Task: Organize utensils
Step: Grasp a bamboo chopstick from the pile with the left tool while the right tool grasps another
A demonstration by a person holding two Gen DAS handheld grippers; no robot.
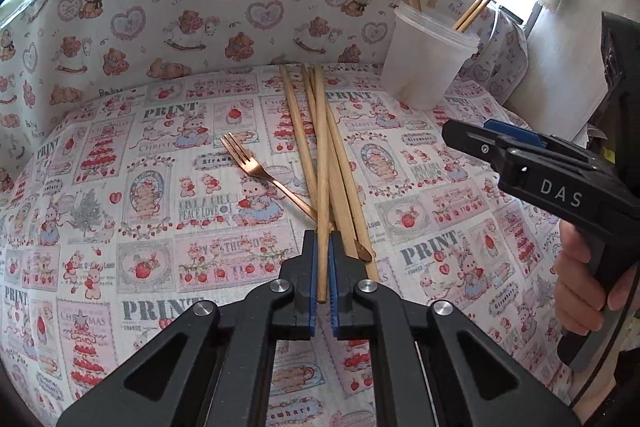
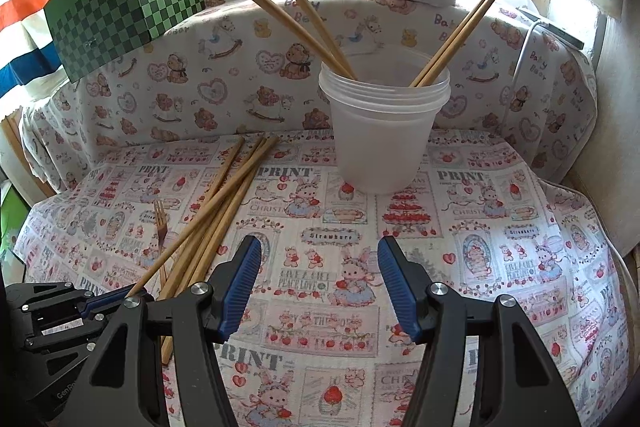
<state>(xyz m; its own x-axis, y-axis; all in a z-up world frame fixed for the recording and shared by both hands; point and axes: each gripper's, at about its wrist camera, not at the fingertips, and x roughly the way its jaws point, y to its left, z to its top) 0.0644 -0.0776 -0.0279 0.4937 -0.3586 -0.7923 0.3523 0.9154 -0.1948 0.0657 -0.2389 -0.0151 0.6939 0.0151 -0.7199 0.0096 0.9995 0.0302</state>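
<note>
Gripping one wooden chopstick (image 1: 322,187) near its butt end, the left gripper (image 1: 322,283) has its blue pads closed flat against the stick's sides, with no gap visible between pad and wood.

Risks, as judged from this position:
- The held stick lies across the heap of loose chopsticks (image 2: 224,203) just beyond the fingertips. Lifting it could drag or roll the neighbours, since they touch along much of their length.
- The grip sits at the extreme end of a long stick. The far tip is likely to droop or swing on the way to the plastic cup (image 2: 382,135), and a swinging tip could strike the rim or the chopsticks already standing in it.
- The cup looks light (translucent, apparently several nested). A knock from the side might tip it.
- The copper fork (image 1: 256,167) runs under the heap, its handle ending just left of the left fingertips. Disturbing the pile may shift it.

Right gripper (image 2: 320,283): fingers stand well apart, nothing between them, nothing touched. It hovers over bare tablecloth (image 2: 500,267), with the cup ahead of its fingertips and the heap off to the left of its left finger.

Location of task items: loose chopsticks and fork on the cloth ahead of the left fingers; the cup beyond and to their right, against the padded back wall.
</note>
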